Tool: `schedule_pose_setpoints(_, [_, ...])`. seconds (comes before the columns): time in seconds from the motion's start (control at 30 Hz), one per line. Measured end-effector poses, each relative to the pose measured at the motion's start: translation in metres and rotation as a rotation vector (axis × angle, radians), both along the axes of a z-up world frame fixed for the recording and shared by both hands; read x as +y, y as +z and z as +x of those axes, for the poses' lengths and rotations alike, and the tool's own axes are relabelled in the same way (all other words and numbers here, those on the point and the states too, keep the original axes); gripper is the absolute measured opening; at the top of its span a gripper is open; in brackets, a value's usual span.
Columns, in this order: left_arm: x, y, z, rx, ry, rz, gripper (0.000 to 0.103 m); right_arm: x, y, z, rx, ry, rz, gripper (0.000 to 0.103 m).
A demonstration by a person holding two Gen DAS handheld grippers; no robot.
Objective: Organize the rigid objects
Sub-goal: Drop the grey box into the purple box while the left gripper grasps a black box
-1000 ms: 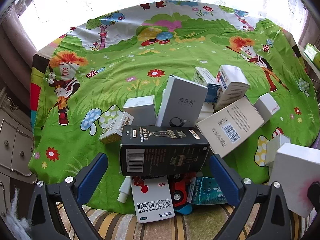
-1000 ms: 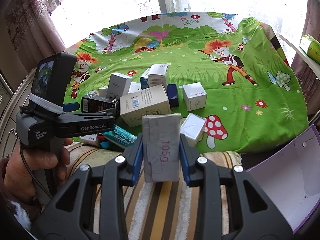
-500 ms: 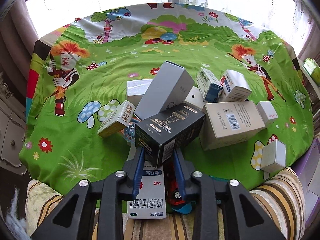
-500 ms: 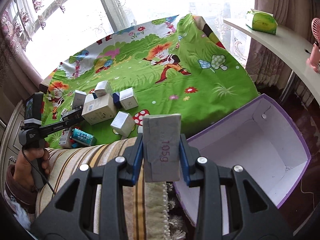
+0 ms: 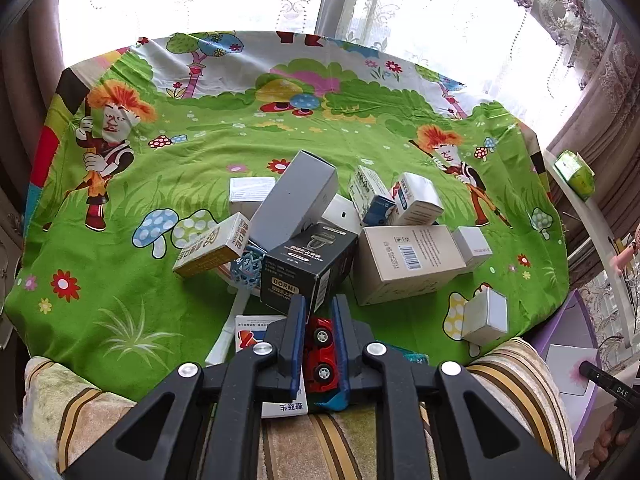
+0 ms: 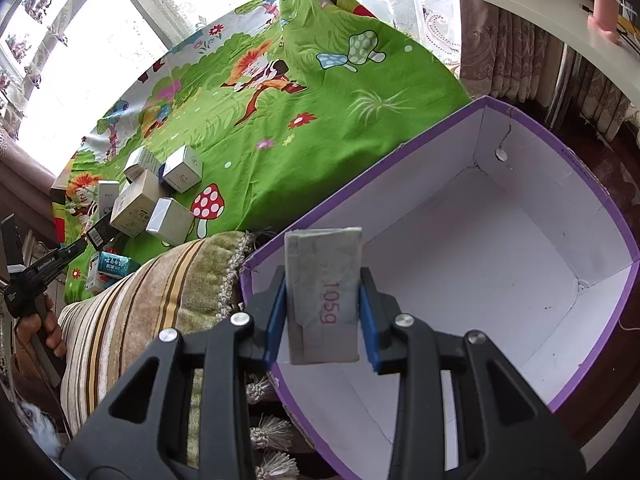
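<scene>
1. Left wrist view: the left gripper (image 5: 317, 312), at lower centre of the frame, is narrowed onto the near corner of the black box (image 5: 308, 266), which is tilted above a red toy car (image 5: 320, 354) in the box pile on the green cartoon sheet (image 5: 120, 280).
2. Right wrist view: the right gripper (image 6: 322, 300) clamps a grey packet (image 6: 325, 292) marked "105g", at centre frame above the near corner of the open purple carton (image 6: 460, 128).

Black box (image 5: 310, 266) showing "DORMI" on end face; grey packet (image 6: 323, 294) showing red "105g"; other boxes' print staying unreadable.
</scene>
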State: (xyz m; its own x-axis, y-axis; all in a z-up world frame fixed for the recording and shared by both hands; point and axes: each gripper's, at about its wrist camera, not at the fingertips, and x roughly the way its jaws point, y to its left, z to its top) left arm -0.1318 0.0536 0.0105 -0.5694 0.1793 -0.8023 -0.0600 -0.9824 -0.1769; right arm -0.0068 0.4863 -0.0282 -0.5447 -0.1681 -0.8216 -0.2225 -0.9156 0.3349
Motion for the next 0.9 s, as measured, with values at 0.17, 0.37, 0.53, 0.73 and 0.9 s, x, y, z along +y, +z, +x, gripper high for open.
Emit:
schedule_pose_setpoints(0.17, [0.004, 0.006, -0.014, 0.047, -0.056, -0.125, 0.077, 0.01, -0.015, -0.009, -0.022, 0.072, -0.06, 0.037])
schedule_pose_setpoints(0.37, [0.015, -0.013, -0.036, -0.014, -0.139, -0.156, 0.07, 0.02, -0.031, -0.028, -0.062, 0.133, -0.086, 0.037])
schedule_pose_setpoints(0.53, [0.022, -0.013, -0.034, -0.008, -0.158, -0.167, 0.042, 0.02, -0.047, -0.041, -0.1, 0.195, -0.105, 0.038])
schedule_pose_setpoints(0.73, [0.016, 0.012, -0.006, 0.083, -0.098, -0.122, 0.041, 0.033, -0.054, -0.045, -0.14, 0.106, 0.039, 0.077])
schedule_pose_setpoints(0.9, [0.032, 0.039, 0.032, 0.178, -0.14, -0.025, 0.041, 0.039, -0.036, -0.029, -0.115, 0.051, 0.139, 0.077])
